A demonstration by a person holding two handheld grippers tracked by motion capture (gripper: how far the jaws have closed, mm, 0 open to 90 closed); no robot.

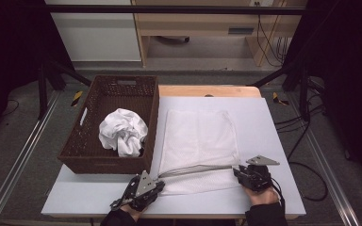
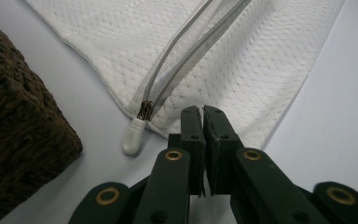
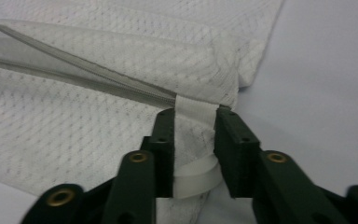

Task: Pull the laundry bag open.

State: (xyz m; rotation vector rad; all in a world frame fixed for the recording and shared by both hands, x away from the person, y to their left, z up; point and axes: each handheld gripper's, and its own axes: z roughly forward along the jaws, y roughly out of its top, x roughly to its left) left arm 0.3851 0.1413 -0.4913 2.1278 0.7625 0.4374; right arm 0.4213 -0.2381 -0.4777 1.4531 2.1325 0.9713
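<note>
**Holding a mesh laundry bag at both near corners**

Lying flat on the pale surface (image 1: 273,141), the white mesh bag (image 1: 199,136) serves as the landmark here; its long sides run away from the person and its zipped edge faces them. The surface carries everything else too.

Just to the left of the bag, its wall touching or nearly touching the bag's left edge, stands a dark brown woven basket (image 1: 99,160). Inside it, toward the side nearest the bag, sits a crumpled white cloth (image 1: 122,132).

Along the bag's near edge runs a grey zipper (image 1: 195,168), parted for most of its length, with the upper lip of the opening lifted a little off the layer below. At the bag's near left corner the metal slider and its white rounded zipper pull (image 2: 134,136) rest on the surface, between the bag's corner and the basket.

The left gripper (image 2: 201,112) sits at that same near left corner, beside the pull; its fingers are pressed together, with their tips on the bag's mesh just beside the zipper's end.

The right gripper (image 3: 195,114) is at the bag's near right corner. Its fingers are clamped on a white fabric tab (image 3: 193,112) at the zipper's closed end, the tab standing between the two pads.
</note>
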